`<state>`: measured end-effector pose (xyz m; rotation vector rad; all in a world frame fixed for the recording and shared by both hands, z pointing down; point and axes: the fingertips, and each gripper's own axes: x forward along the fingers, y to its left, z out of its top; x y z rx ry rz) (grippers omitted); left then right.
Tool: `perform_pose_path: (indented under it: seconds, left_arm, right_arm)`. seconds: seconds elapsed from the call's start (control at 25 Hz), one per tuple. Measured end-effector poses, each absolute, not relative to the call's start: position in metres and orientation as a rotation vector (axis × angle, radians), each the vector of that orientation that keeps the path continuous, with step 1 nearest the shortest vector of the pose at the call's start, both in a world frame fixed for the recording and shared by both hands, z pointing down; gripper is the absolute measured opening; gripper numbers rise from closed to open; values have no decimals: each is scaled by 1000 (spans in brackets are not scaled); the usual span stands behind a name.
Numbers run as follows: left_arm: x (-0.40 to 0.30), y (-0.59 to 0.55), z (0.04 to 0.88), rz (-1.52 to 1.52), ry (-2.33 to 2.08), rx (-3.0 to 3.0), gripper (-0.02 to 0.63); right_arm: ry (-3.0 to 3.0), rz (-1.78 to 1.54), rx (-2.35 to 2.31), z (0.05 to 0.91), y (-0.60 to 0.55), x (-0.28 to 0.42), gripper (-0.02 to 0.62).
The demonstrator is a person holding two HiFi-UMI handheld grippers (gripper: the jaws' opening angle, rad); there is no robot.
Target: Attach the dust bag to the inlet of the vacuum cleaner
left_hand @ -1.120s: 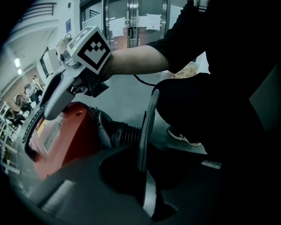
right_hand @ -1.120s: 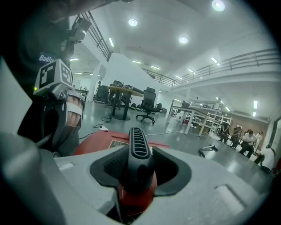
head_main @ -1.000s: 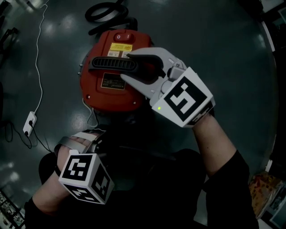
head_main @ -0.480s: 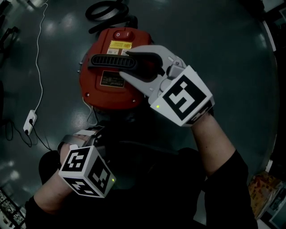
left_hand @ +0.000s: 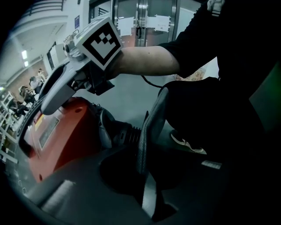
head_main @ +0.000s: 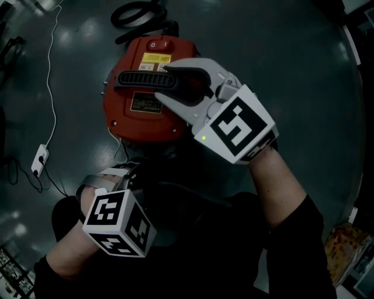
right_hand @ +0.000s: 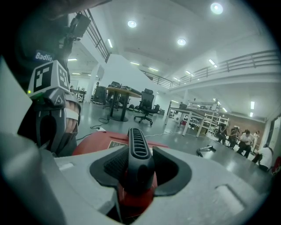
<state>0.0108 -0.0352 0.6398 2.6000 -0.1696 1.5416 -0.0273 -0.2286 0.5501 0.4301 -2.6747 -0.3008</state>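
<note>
The red vacuum cleaner (head_main: pixel 140 120) stands on the floor, its black handle (head_main: pixel 137 82) across the top. My right gripper (head_main: pixel 162 84) is shut on the handle's right end, and the handle (right_hand: pixel 139 151) sits between the dark pads. My left gripper (head_main: pixel 111 178) is low by the person's lap, in front of the vacuum. A thin dark edge of the dust bag (left_hand: pixel 151 127) runs into its narrow gap while the jaws are opening. Just beyond is the vacuum's black ribbed neck (left_hand: pixel 125 134). The rest of the bag is lost in the dark.
A black hose (head_main: pixel 137 14) lies coiled behind the vacuum. A white cable runs to a power strip (head_main: pixel 39 160) on the left floor. The person's shoe (left_hand: pixel 189 143) is close to the bag. Tables and chairs (right_hand: pixel 145 105) stand far back.
The left gripper's marker cube has shifted slightly right and rolled a little. The right gripper has stayed on the handle.
</note>
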Motion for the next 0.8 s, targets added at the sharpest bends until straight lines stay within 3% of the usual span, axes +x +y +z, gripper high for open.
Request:
perform_pose_path:
  seconds: [0.8]
  left_arm:
    - [9,-42,638,1382,-215,2569,71]
  right_arm:
    - [-2659,-311,439,550,-228,-26,164]
